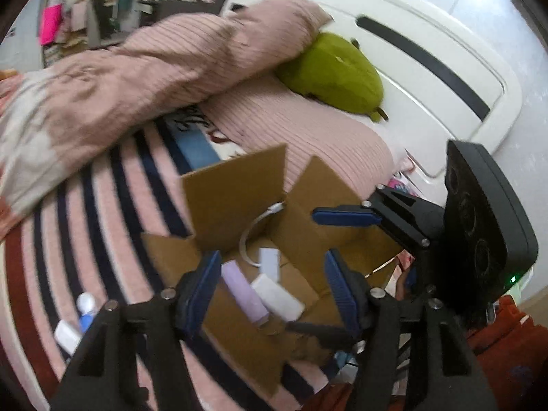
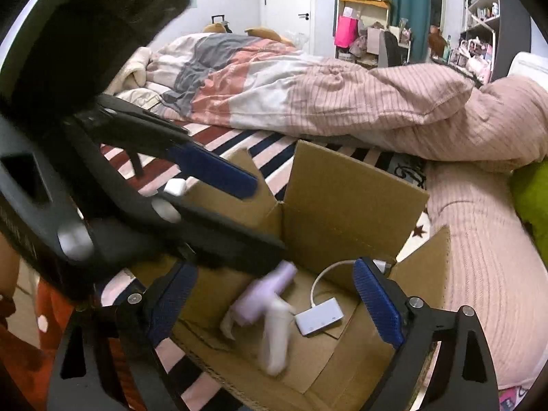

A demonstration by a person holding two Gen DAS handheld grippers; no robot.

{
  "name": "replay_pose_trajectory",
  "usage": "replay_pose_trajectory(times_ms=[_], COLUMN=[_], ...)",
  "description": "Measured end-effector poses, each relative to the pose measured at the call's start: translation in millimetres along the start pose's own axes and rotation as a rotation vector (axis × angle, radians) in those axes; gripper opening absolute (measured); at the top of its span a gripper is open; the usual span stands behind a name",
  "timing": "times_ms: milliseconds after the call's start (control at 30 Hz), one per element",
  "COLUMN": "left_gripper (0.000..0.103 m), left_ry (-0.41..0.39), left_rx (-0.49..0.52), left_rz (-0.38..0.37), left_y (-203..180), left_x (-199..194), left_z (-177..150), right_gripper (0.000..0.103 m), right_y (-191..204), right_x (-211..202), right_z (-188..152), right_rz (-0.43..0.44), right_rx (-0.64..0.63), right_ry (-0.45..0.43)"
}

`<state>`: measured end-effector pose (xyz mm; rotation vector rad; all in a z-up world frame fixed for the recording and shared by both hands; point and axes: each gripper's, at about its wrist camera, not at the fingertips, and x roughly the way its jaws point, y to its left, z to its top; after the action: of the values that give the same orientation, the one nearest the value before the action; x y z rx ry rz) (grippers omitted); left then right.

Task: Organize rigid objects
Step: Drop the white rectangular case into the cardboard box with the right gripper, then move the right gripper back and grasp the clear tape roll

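**Both grippers spread wide above the open box**

Low in the frame, the left gripper [image 1: 272,286] hangs over the cardboard box [image 1: 236,191] with fingers apart and nothing between them. The right gripper [image 2: 274,303] is likewise spread and empty. On the box floor lie a lilac bar [image 2: 265,289], a blurred white piece [image 2: 277,335] and a white adapter [image 2: 319,316] with its cable. A small bottle [image 1: 85,308] rests on the striped bedcover [image 1: 113,205], lower left.

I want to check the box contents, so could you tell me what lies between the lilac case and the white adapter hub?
In the right wrist view, a white oblong item lies between the lilac case and the white adapter hub, on the cardboard box floor.
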<state>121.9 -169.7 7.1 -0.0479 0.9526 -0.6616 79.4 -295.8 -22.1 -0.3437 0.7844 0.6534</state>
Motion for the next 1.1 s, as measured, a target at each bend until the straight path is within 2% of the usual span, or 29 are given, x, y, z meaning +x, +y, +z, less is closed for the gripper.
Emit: replay_pose_trajectory(times_ms=[167,233,333,433,533,600,667,833,1033,1100], left_gripper=[0.064,0.066,0.069,0.069,0.069,0.069,0.069,0.069,0.069,0.069], left_ry=[-0.087,-0.123,-0.159,-0.177,-0.182,-0.176,-0.162,-0.132,-0.112,-0.107], left_rx=[-0.066,-0.104,-0.168,-0.240,-0.308,-0.348,-0.381,-0.434,-0.438,-0.438], left_rz=[0.097,0.149,0.246,0.317,0.367,0.398,0.404,0.393,0.403,0.409], left_y=[35,53,82,113,139,155,168,193,205,208], left_x=[-53,-77,-105,-125,-134,-133,-129,-113,-106,-105], left_z=[-26,-43,-70,-103,-137,-159,-177,-205,-219,-219], right_gripper=[0.091,0.091,0.091,0.090,0.090,0.086,0.073,0.052,0.050,0.050], right_y=[29,43,71,109,144,166,184,206,213,212], right_x=[-13,-11,-6,8,33,57,85,149,194,205], right_z=[13,24,42,54,56,53,47,36,42,42], right_rz=[0.022,0.056,0.170,0.243,0.322,0.354,0.343,0.262,0.137,0.130], right_rx=[-0.052,-0.065,-0.044,-0.076,-0.105,-0.109,-0.124,-0.185,-0.294,-0.320], right_ry=[-0.098,-0.089,-0.096,-0.104,-0.067,-0.020,0.030,0.142,0.176,0.216])
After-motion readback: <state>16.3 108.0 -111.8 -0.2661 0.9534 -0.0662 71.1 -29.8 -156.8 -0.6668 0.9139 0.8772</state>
